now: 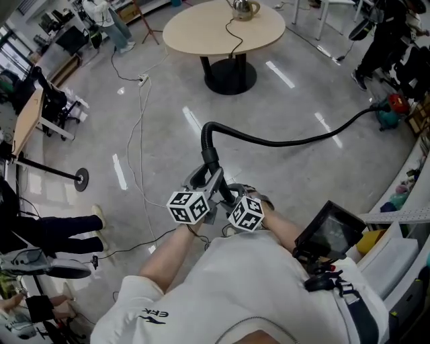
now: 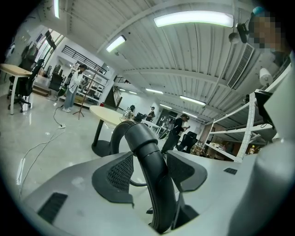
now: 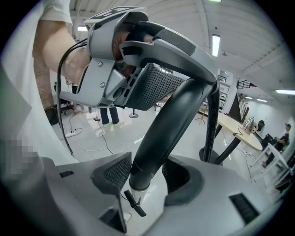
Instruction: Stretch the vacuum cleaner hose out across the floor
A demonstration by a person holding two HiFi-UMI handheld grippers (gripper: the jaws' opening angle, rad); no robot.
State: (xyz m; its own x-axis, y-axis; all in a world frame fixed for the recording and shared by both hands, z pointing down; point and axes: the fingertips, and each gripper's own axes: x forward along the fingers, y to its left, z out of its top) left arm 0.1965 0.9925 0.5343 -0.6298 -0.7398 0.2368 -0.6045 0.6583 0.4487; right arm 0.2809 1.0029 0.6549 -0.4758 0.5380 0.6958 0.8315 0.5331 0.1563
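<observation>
Both grippers are on the hose.

Left gripper (image 2: pixel 151 174): jaws clamped on the vacuum hose (image 2: pixel 146 152), ribbed pads pressed against both sides of its smooth black end section. The hose runs up between them and curls over to the left in the middle of that view.

Right gripper (image 3: pixel 144 171): jaws also closed, this time on the hose's end cuff, pads touching it on either side. A small black tab sticks out just below the cuff. In the right gripper view we see the left gripper in the upper left of the frame, gripping the same hose further along.

Head view: the two grippers sit just beside each other at lower centre, close to our torso. From them the hose rises, hooks over near frame centre, then runs in a shallow curve across the grey floor (image 1: pixel 289 181) toward the right. It ends at the vacuum cleaner (image 1: pixel 390 111) at the right edge.

Surroundings:
- Round table (image 1: pixel 195 33) at top centre, beyond the hose, with a kettle (image 1: pixel 243 8) on it.
- Power strip (image 1: pixel 142 79) in the upper left, with white cables (image 1: pixel 138 134) trailing down the floor left of the hose.
- Another person's legs (image 1: pixel 60 232) at the left edge.
- Black screen (image 1: pixel 329 232) at lower right, beside our hip.
</observation>
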